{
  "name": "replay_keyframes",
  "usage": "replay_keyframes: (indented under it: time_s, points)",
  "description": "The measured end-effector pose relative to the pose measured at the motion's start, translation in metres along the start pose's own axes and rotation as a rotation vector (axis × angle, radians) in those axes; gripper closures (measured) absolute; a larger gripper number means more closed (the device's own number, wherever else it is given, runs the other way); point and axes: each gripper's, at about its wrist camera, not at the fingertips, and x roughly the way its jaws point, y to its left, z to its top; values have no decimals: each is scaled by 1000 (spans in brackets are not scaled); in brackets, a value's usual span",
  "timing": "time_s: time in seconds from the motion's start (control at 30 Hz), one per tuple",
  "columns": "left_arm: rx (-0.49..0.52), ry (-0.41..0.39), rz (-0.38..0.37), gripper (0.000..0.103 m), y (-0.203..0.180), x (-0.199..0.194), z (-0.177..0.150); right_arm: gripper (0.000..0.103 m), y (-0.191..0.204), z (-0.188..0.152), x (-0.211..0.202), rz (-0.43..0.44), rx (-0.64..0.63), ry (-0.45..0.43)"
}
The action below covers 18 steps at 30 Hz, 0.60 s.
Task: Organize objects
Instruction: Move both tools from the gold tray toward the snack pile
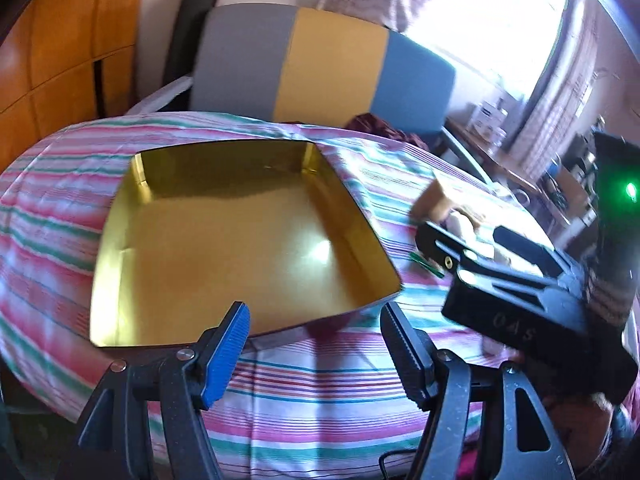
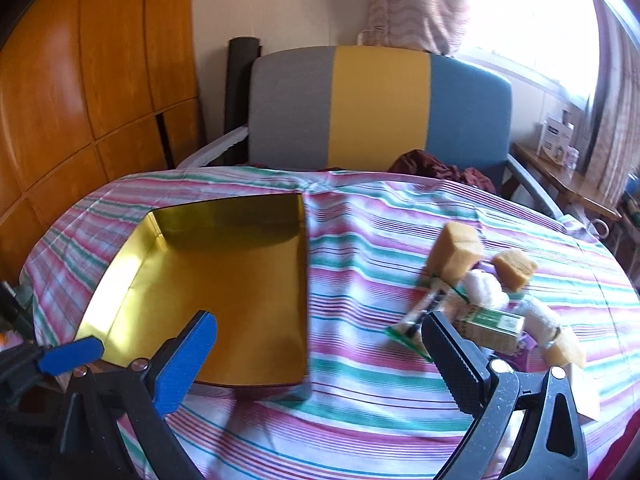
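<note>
At the far left a wooden wardrobe is seen, and in front of it a table covered with a striped cloth. On the left part of the cloth one open gold tin is set, and nothing is seen inside it. The left gripper is held just before the tin's near rim, its jaws parted partway and nothing between them. The right gripper is spread wide and likewise nothing is gripped; its blue finger is seen over the tin's near corner and its black finger beside the heap. To the right of the tin, well apart from it, the objects to be organized are heaped: three yellow sponge blocks can be counted, two white rolls, one green box and one narrow green packet; anything further in the heap is too blurred to be told. Behind the table one chair with grey, yellow and blue panels is placed. As a judgement, since the pieces are touching, neighbours could be dragged or knocked off the near edge when one is pinched, the soft sponges could be squashed and slip, and the light tin could be shoved along the loose cloth if its rim is struck.
</note>
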Motion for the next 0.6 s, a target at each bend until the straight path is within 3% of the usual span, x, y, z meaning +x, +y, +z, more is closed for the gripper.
replay_keyframes:
  time_s: [0.13,0.33,0.47,0.6]
  points:
    - [31,18,-40,35,-10,3,-3,0,-18,0,-2,-43,20,5]
    - [49,11,-38,32,-13,3,-2,0,-40,-4,-5,-105,15,12]
    - [117,21,-28,30,-25,7,4,0,-54,-6,-12,-117,1,9]
    - [171,63,-69,30,-43,17,11,0,-95,-7,-28,-129,62,9]
